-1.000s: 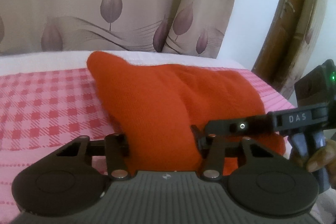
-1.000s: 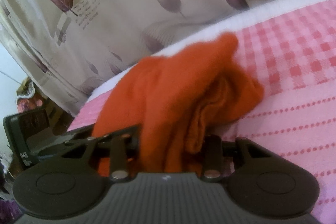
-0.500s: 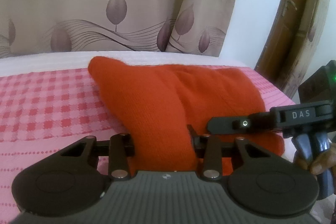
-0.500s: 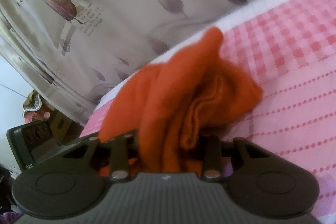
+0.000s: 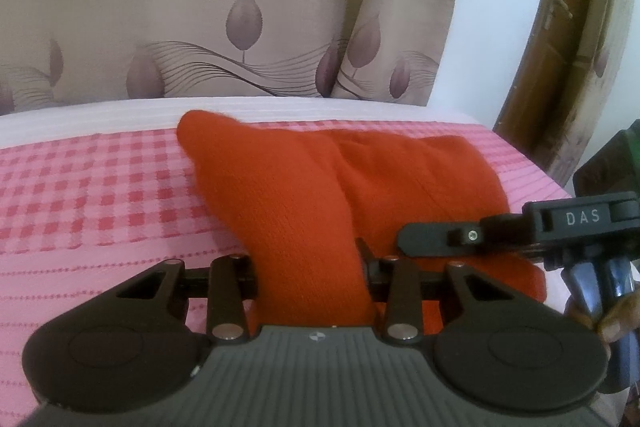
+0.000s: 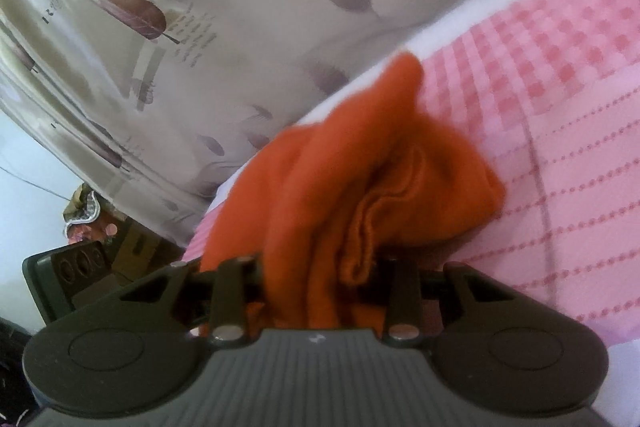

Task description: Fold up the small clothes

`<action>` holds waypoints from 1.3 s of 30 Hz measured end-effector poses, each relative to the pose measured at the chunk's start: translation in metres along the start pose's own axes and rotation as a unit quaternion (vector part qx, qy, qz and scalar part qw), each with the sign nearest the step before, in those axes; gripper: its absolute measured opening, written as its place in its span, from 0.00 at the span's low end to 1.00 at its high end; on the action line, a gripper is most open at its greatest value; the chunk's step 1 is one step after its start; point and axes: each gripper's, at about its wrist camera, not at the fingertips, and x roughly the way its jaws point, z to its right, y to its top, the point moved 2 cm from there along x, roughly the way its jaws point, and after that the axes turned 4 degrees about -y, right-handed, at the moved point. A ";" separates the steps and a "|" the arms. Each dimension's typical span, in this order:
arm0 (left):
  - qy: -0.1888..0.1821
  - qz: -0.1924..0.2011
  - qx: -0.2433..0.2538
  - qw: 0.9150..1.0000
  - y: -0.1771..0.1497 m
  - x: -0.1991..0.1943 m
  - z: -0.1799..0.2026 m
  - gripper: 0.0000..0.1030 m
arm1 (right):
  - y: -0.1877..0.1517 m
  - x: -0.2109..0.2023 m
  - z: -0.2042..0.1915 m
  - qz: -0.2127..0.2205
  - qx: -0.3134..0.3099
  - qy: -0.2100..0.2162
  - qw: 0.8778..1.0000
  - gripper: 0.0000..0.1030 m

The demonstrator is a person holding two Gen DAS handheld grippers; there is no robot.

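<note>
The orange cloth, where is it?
The orange cloth lies on the pink bedspread below the curtain, pinched in both views' hand-held grippers.

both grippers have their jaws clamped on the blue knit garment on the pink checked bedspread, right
Not quite: the garment is orange, not blue, as the left wrist view shows. The rest holds: the left gripper and right gripper both have their jaws clamped on it, over the pink checked bedspread.
</note>
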 end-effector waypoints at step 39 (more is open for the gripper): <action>0.034 0.018 -0.014 0.999 -0.043 -0.132 -0.021 0.38 | -0.082 0.000 -0.093 -0.004 0.001 0.055 0.998 0.34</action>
